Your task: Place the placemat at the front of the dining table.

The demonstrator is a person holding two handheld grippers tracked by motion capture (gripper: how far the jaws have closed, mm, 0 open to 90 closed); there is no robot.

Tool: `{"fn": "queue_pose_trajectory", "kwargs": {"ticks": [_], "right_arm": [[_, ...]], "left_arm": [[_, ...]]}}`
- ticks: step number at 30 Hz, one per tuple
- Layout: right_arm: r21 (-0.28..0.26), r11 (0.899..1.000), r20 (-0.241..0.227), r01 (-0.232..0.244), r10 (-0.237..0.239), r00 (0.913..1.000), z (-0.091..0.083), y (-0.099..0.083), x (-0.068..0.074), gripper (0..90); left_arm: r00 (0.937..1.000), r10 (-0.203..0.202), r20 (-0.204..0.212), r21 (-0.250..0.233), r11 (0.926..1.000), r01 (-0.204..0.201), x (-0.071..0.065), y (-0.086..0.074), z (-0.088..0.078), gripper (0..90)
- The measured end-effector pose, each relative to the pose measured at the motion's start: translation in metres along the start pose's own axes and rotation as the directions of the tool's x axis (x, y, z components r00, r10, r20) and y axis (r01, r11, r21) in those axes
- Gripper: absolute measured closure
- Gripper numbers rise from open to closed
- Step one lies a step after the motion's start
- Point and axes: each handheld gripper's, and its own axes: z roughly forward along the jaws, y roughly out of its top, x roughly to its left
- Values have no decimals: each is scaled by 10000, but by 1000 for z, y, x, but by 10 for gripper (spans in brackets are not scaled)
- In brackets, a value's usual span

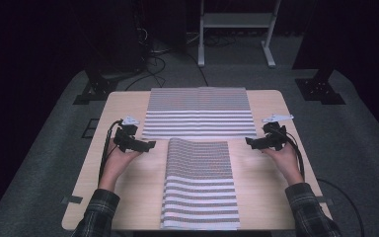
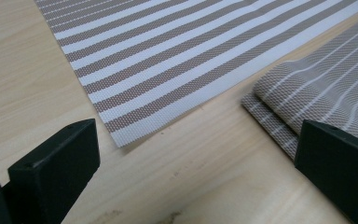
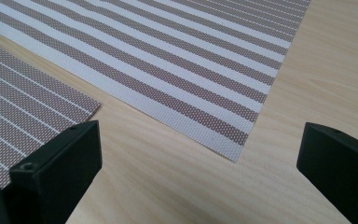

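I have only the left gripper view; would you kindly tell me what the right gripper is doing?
Observer: The right gripper is open with nothing between its jaws, beside the near mat's right edge.
Operator: Thank you. How far does that mat reach?
Observer: It runs to the table's near edge, with wide stripes on its near half.
Operator: And the far mat?
Observer: The far mat lies flat and reaches the table's far edge.
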Motion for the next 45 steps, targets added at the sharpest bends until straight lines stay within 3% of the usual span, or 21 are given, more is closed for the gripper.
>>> {"fn": "queue_pose_trajectory", "kwargs": {"ticks": [6, 13, 18, 27, 41, 45], "right_arm": [[-186, 9998, 64, 106, -105, 9999, -15, -7, 2, 0], [-327, 9991, 220, 281, -273, 9994, -33, -17, 9, 0], [-410, 9987, 146, 306, -300, 9994, -48, -24, 12, 0], [-660, 9970, 4, 392, -393, 9992, -64, -45, 22, 0], [-353, 9942, -409, 1016, -1031, 9938, -76, -84, 38, 0], [-229, 9937, -614, 1100, -1112, 9919, -81, -96, 38, 0]], "left_arm": [[9999, -57, 137, -331, 9994, 61, -10, -15, -18, 0], [10000, -12, -36, -505, 9987, 10, -18, -31, -40, 0], [9999, -136, -18, -703, 9974, 134, -22, -42, -52, 0], [9998, 22, -186, -925, 9957, -39, -34, -61, -68, 0], [9988, 392, -284, -437, 9982, -404, -50, -95, -75, 0], [9973, 672, -309, -46, 9977, -674, -55, -103, -75, 0]]}}
